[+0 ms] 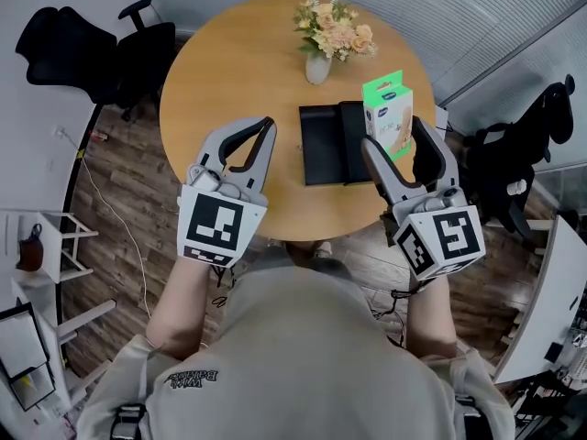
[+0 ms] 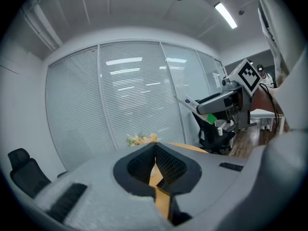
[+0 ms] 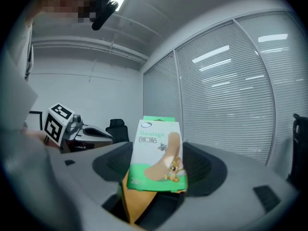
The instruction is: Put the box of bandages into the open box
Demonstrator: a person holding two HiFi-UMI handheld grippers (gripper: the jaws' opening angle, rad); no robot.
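In the head view, a round table (image 1: 229, 71) is seen from above. A vase of flowers (image 1: 332, 30) stands near its far edge, and a black open box (image 1: 321, 145) lies just right of its middle, toward the near edge. The box of bandages (image 1: 388, 108) is held upright in the right gripper (image 1: 393, 136), raised off the table at the open box's right-hand side. Whether it is already over the opening or just beside it is hard to judge from this angle. The left gripper (image 1: 266, 126) is held over the near left part of the table, apart from both boxes.

In the left gripper view, the jaws of the left gripper (image 2: 155, 146) are seen pressed together with nothing between them. The flowers are glimpsed beyond them.

In the right gripper view, the box of bandages (image 3: 159, 153) is clamped between the jaws, its printed face turned toward the camera.

The carrying step is judged to be in hand, with the pick-up done and the placing not yet made. For the next move, the box of bandages would need to be brought over the opening, lowered inside the walls, and released only once it is down.
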